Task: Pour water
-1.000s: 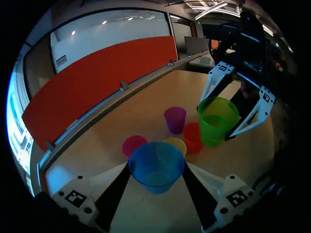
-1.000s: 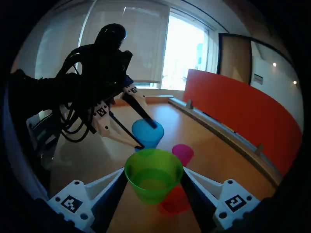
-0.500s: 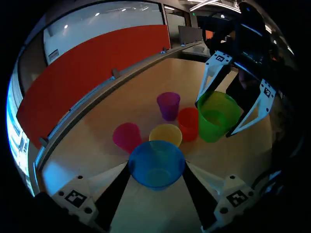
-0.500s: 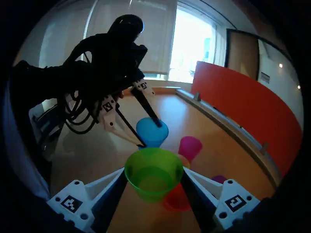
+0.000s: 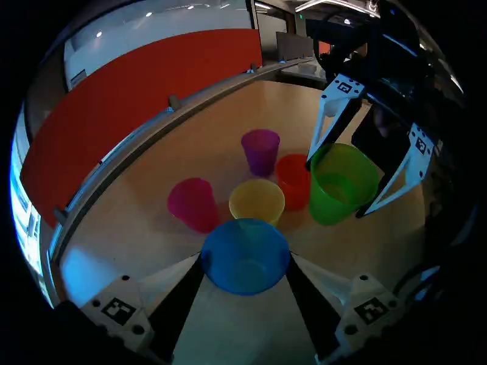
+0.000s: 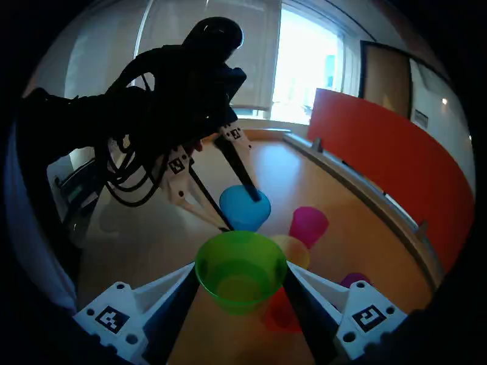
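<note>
We worked over a broad wooden bench with a long red screen along its far edge.

The left tool was closed to the width of a blue cup, one finger pressed to each side below the rim. The right tool gripped a green cup in the same way. Both cups sat upright, mouths up. In the left gripper view the green cup hung to the right of the blue one, near it but apart. Each seemed to have a little water at its bottom, though the tinted plastic made us unsure of it.

Four smaller cups stood on the bench between and beyond the held pair: yellow just past the blue cup, pink to its left, red partly behind the green cup, and purple farthest back.

We judged that we were at the approach. Both cups were in hand and appeared to be clear of the bench, and no pour had begun, since neither rim was tipped. We could not tell which cup was to give and which to receive.

The next move called for bringing one rim over the other cup's mouth (or over one of the standing cups). The pouring cup then had to tilt slowly while the receiving cup stayed level. The grip needed to stay firm enough that the thin wall did not slip between the fingers.
</note>
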